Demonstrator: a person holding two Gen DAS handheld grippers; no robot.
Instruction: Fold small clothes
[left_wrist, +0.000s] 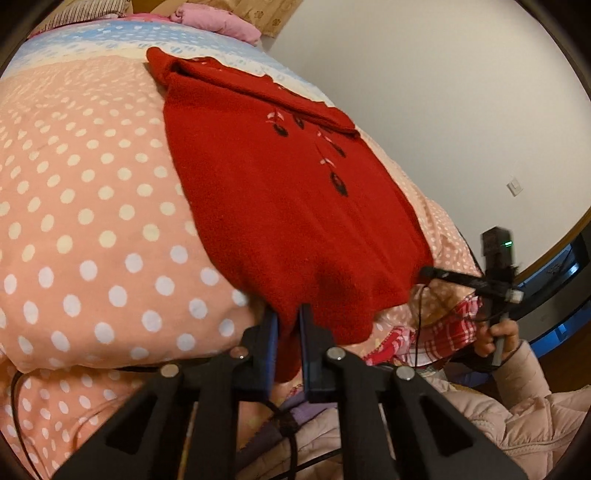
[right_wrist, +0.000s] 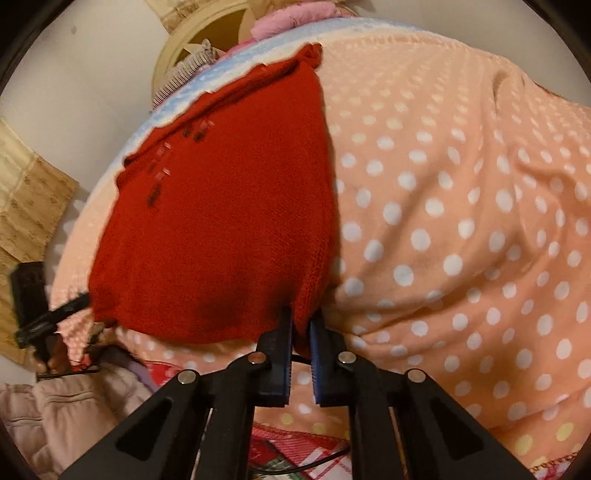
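red sweater's (left_wrist: 280, 206) hem hidden between jaws, pink cloth (left_wrist: 218, 20) cut off at frame edge

The sweater (left_wrist: 280, 199) lies flat on the blanket (left_wrist: 85, 221). The left gripper (left_wrist: 288, 317) clamps its near hem at 6 o'clock, and the right gripper (right_wrist: 301, 323) clamps the hem's other corner; a pillow (left_wrist: 218, 20) lies beyond at 12 o'clock.

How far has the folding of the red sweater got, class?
Done: the red sweater lies flat on the dotted blanket, a sleeve apparently folded across its top. In hand: the left gripper and right gripper are each shut on the near hem. Left: carrying that hem up toward the collar.
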